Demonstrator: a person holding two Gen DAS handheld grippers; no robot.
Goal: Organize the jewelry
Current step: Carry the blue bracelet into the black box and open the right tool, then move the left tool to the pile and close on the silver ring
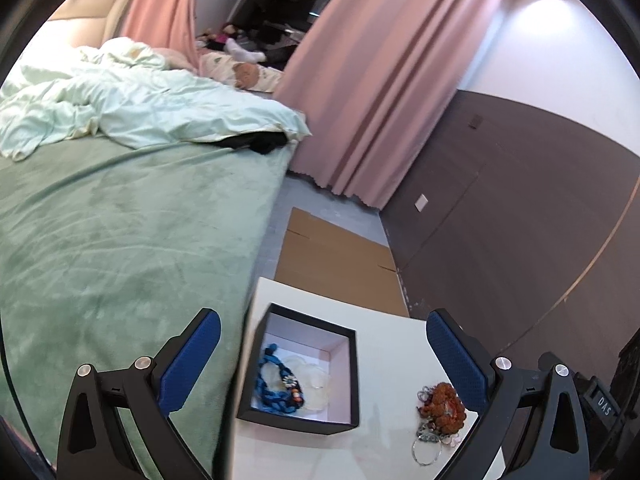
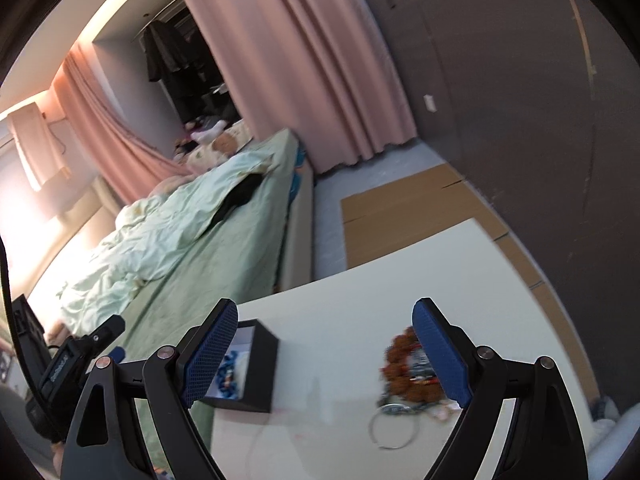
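A black square cardboard box point(image 1: 298, 376) with a pale pink lining is sitting open on the white counter point(image 1: 384, 356), holding a blue braided cord necklace point(image 1: 276, 380) against its left wall. To the right of the box, well apart from it, a tangled heap of orange-brown beads and silver rings point(image 1: 438, 412) is lying on the counter. The left gripper point(image 1: 322, 360) is hovering above the box with jaws spread wide, gripping nothing. The right gripper point(image 2: 324, 354) is hanging between box and heap, jaws likewise spread and empty.
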